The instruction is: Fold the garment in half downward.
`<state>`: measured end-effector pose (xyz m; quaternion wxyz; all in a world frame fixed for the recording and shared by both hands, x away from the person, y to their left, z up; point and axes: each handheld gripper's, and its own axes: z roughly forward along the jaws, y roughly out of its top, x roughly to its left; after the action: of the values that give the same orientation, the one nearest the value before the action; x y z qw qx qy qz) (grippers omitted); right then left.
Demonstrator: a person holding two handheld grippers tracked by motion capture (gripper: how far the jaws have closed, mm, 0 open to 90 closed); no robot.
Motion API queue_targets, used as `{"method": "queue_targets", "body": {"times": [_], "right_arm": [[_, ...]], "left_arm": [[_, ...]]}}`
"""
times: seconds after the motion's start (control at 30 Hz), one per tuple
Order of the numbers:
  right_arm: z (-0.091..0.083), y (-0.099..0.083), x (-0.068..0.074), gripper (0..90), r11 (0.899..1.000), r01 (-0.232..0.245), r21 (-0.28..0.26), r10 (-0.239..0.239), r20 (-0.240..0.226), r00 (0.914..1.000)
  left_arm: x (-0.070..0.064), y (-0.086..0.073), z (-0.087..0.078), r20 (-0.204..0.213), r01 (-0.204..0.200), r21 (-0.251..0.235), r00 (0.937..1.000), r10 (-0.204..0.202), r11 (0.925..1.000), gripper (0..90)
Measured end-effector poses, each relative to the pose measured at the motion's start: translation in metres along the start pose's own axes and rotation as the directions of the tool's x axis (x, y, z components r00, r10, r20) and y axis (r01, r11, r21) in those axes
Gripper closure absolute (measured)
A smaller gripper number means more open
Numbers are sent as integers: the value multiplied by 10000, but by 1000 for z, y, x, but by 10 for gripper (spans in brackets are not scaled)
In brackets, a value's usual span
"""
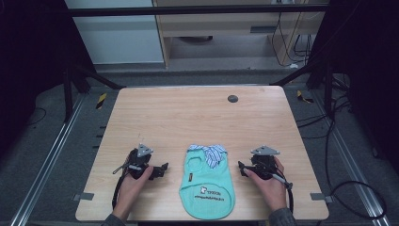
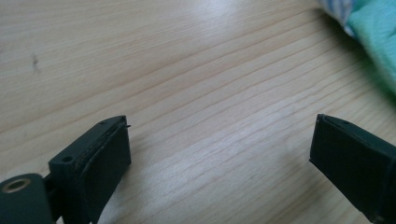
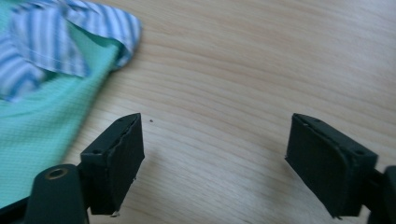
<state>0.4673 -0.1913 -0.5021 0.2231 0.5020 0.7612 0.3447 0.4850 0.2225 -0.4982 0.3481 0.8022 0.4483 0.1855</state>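
Observation:
A small mint-green garment (image 1: 207, 186) with a blue-and-white striped collar (image 1: 211, 153) lies flat near the table's front edge, between my two grippers. My left gripper (image 1: 164, 168) rests on the wood just left of it, open, nothing between its jaws; in the left gripper view (image 2: 219, 149) the garment's edge (image 2: 378, 32) shows at the upper right. My right gripper (image 1: 241, 168) sits just right of the garment, also open and empty. In the right gripper view (image 3: 215, 154) the striped collar (image 3: 56, 42) and green fabric (image 3: 42, 121) lie at the left.
The wooden table (image 1: 197, 117) stretches away bare behind the garment, with a small dark round disc (image 1: 232, 98) near its far edge. Black frame bars and cables stand around the table.

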Motion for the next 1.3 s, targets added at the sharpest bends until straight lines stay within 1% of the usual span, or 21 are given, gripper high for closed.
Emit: {"method": "queue_targets", "body": {"times": [0.07, 0.1, 0.13, 0.17, 0.2, 0.27, 0.37, 0.43, 0.5, 0.53, 0.57, 0.63, 0.67, 0.73, 0.77, 0.9, 0.93, 1.03, 1.07, 1.2, 1.3], "right_arm": [[-1, 3, 1, 248, 9998, 179, -52, -179, -99, 9998], [-3, 10, 2, 293, 9990, 455, -21, -455, -250, 9987], [-3, 10, 2, 293, 9990, 455, -21, -455, -250, 9987], [-1, 18, 1, 325, 9973, 717, 164, -709, -490, 9963], [-1, 23, 0, 346, 9970, 742, 219, -727, -606, 9955], [0, 28, -1, 369, 9964, 813, 260, -792, -729, 9942], [3, 45, -1, 434, 9930, 1137, 317, -1095, -1110, 9878], [7, 52, 0, 475, 9919, 1208, 385, -1146, -1353, 9842], [13, 64, 2, 553, 9894, 1390, 418, -1300, -1701, 9768], [13, 64, 2, 553, 9894, 1390, 418, -1300, -1701, 9768], [17, 71, 3, 605, 9881, 1487, 393, -1389, -1866, 9726], [19, 74, 4, 629, 9877, 1514, 390, -1411, -1944, 9707], [23, 78, 5, 675, 9874, 1529, 416, -1414, -2041, 9687], [25, 80, 6, 694, 9876, 1510, 428, -1383, -2169, 9663], [29, 84, 7, 721, 9872, 1532, 438, -1393, -2286, 9635], [37, 89, 10, 739, 9843, 1698, 489, -1546, -2271, 9615], [41, 92, 10, 739, 9849, 1646, 530, -1475, -2390, 9597], [46, 94, 11, 735, 9831, 1709, 650, -1513, -2350, 9602], [51, 94, 11, 732, 9801, 1855, 711, -1642, -2353, 9579], [57, 94, 13, 700, 9818, 1699, 851, -1443, -2479, 9580], [61, 93, 15, 672, 9782, 1810, 1021, -1504, -2532, 9557]], "left_arm": [[-1, 5, -2, 64, -154, -5, 9999, 154, 9999, 49], [-2, 17, -1, 223, -239, 63, 9995, 237, 9997, 58], [-2, 17, -1, 223, -239, 63, 9995, 237, 9997, 64], [-3, 31, 2, 424, -388, 70, 9984, 384, 9992, 64], [-3, 31, 2, 424, -388, 70, 9984, 384, 9992, 64], [-3, 45, 6, 761, -503, 145, 9959, 491, 9986, 67], [-3, 65, 13, 1039, -641, 75, 9926, 630, 9979, 85], [-6, 78, 18, 1042, -1014, 67, 9895, 1002, 9948, 139], [-8, 86, 21, 999, -1319, 119, 9865, 1301, 9912, 180], [-10, 90, 23, 1025, -1421, 126, 9848, 1401, 9898, 180], [-13, 97, 26, 1159, -1476, 125, 9826, 1452, 9890, 212], [-16, 101, 28, 1212, -1572, 108, 9805, 1548, 9875, 235], [-20, 105, 31, 1290, -1635, 22, 9783, 1619, 9865, 274], [-22, 107, 34, 1369, -1638, 19, 9772, 1620, 9865, 330], [-27, 110, 40, 1340, -1789, 114, 9753, 1758, 9838, 342], [-33, 112, 50, 1526, -1866, 240, 9716, 1809, 9821, 413], [-36, 111, 56, 1577, -1950, 374, 9697, 1869, 9801, 442], [-38, 110, 60, 1576, -2036, 546, 9685, 1930, 9775, 456], [-39, 109, 62, 1544, -2080, 641, 9683, 1962, 9760, 456], [-38, 107, 68, 1658, -2077, 894, 9675, 1911, 9741, 457], [-39, 105, 70, 1712, -2109, 1003, 9664, 1919, 9724, 444]]}}
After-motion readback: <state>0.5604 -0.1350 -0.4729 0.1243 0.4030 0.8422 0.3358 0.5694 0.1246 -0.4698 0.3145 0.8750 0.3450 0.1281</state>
